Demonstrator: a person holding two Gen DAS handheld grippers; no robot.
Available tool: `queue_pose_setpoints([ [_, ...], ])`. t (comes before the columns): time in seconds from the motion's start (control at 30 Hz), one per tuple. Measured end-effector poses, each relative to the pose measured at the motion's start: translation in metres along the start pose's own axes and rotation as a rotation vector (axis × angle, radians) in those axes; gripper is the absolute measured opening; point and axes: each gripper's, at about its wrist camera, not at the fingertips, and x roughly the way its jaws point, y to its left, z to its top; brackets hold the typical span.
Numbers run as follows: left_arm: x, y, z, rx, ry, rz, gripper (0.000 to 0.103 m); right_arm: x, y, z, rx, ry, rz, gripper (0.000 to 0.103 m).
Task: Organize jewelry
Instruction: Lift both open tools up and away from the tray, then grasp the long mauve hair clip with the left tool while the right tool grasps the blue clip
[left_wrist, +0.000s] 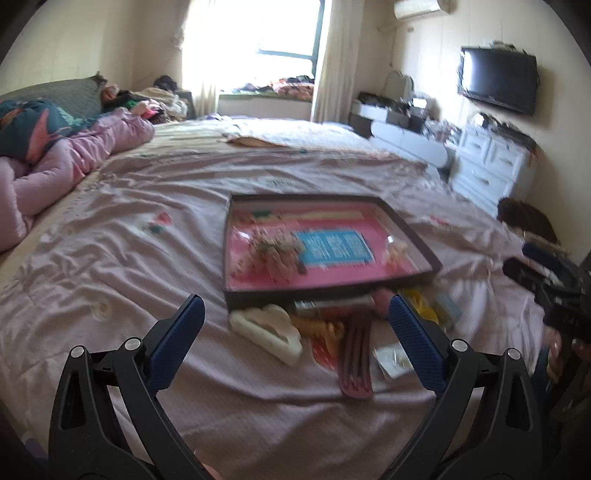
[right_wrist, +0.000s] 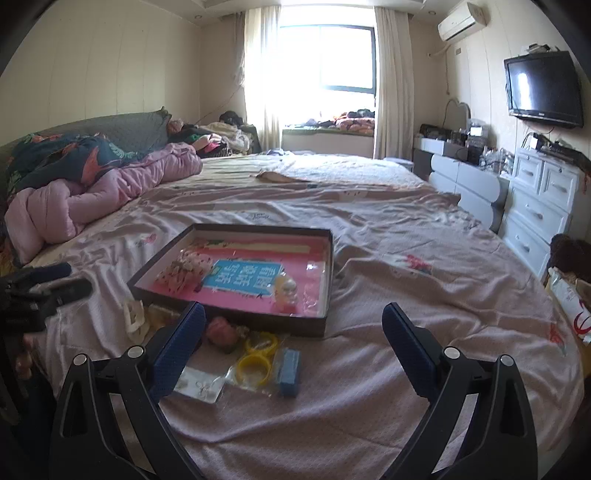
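Note:
A shallow dark box (left_wrist: 413, 230) (right_wrist: 328, 258) with a pink and blue printed bottom lies on the bed and holds a beaded piece (left_wrist: 273, 251) (right_wrist: 184, 271) and a small pearl ornament (right_wrist: 286, 291). In front of it lie a white claw clip (left_wrist: 267, 328) (right_wrist: 133, 319), a dark red clip (left_wrist: 356, 354), yellow rings in a bag (right_wrist: 255, 360), a blue item (right_wrist: 288, 371), a pink ball (right_wrist: 221, 332) and a small earring bag (right_wrist: 201, 386). My left gripper (left_wrist: 297, 317) is open above these items. My right gripper (right_wrist: 293, 323) is open above them too.
The pink sheet (right_wrist: 406, 295) covers the bed. A pink quilt (right_wrist: 92, 199) is heaped at the left. White drawers (right_wrist: 543, 206) and a wall TV (right_wrist: 543, 88) stand at the right. A bag (right_wrist: 570, 299) sits by the bed's right edge.

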Motion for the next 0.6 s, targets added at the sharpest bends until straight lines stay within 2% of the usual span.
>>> queue_pose_setpoints([
  [0.17,0.014,-0.01,-0.017,0.031,0.08,-0.029,0.081,0.005,0.003,-0.006,0.008,0.034,0.026,0.094],
  [0.4,0.038,-0.02,-0.035,0.076,0.186,-0.055,0.05,0.02,0.003,-0.017,0.01,0.097,0.035,0.094],
  [0.53,0.05,-0.026,-0.041,0.091,0.231,-0.073,0.048,0.033,0.001,-0.025,0.017,0.141,0.035,0.093],
  [0.6,0.056,-0.029,-0.044,0.103,0.247,-0.078,0.046,0.042,-0.002,-0.028,0.031,0.17,0.036,0.088],
])
